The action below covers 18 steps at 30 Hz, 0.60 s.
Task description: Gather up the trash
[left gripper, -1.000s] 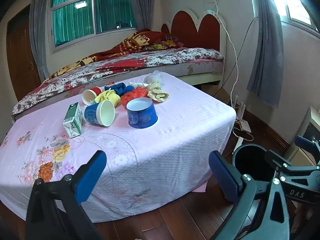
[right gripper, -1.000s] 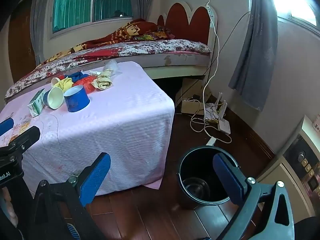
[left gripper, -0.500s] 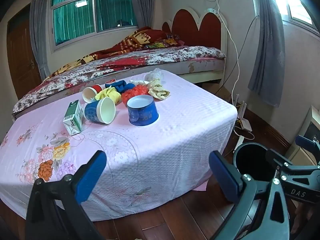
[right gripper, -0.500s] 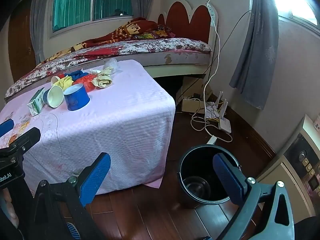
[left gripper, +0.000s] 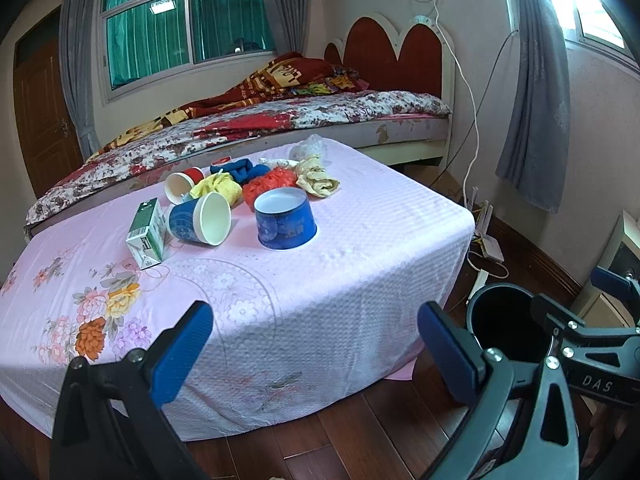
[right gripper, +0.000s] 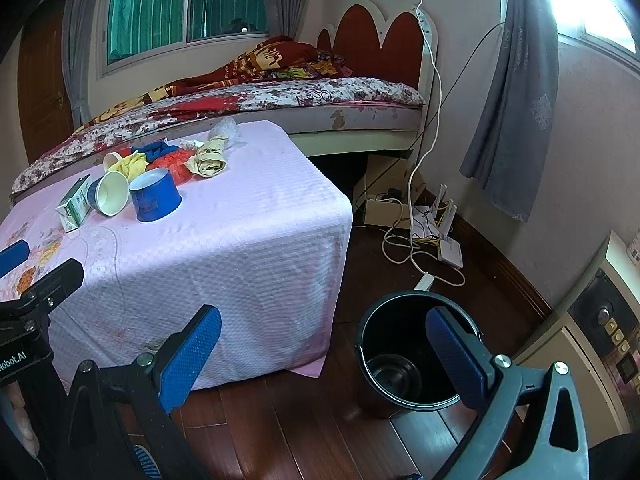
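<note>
While both grippers hang in the air short of the bench (left gripper: 360, 264), the trash sits in a cluster on its pink cloth toward the far side: a green carton (left gripper: 147, 234) standing at the left, a blue paper cup (left gripper: 200, 223) lying on its side just beside it, a blue bowl (left gripper: 285, 223) upside down to the right, and behind them a red cup (left gripper: 184, 184) and crumpled yellow, red and blue wrappers (left gripper: 276, 178). Left gripper (left gripper: 316, 344) has its blue fingers (left gripper: 182, 354) spread wide with nothing between them, and the right gripper (right gripper: 324, 354) is likewise wide apart and empty above the wooden floor, beside a black bucket (right gripper: 400, 356) standing at the bench's right corner
</note>
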### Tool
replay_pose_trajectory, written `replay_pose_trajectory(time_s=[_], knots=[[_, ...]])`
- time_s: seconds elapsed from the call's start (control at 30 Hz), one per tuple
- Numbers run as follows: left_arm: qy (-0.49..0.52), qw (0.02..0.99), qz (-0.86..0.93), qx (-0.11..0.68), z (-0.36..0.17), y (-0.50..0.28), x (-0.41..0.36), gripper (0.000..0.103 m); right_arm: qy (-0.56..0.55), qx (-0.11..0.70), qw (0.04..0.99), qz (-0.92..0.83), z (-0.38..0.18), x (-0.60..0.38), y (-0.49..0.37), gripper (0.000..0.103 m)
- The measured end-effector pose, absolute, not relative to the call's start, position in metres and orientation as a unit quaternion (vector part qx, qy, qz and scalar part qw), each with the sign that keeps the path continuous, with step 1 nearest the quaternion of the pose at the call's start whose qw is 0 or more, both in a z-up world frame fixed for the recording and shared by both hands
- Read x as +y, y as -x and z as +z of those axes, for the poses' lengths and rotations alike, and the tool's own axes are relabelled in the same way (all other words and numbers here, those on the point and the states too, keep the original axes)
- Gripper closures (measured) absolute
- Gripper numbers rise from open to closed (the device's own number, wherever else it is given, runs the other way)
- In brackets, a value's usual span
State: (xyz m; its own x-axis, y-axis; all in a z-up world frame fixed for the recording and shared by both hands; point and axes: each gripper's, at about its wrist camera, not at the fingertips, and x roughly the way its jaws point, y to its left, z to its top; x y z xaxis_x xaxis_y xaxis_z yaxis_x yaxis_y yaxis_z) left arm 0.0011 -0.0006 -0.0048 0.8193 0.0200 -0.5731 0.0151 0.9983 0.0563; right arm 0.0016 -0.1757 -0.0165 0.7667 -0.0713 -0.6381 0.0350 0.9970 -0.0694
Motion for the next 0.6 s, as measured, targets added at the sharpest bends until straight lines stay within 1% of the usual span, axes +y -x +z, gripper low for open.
replay_pose_trajectory(time_s=[0.6], knots=[[-0.030,0.953,0.002,0.302,-0.0058,-0.0007,-0.0012,0.001,0.027,0.340,0.940,-0.025,-0.0158,-0.1741,-0.0027,0.000]])
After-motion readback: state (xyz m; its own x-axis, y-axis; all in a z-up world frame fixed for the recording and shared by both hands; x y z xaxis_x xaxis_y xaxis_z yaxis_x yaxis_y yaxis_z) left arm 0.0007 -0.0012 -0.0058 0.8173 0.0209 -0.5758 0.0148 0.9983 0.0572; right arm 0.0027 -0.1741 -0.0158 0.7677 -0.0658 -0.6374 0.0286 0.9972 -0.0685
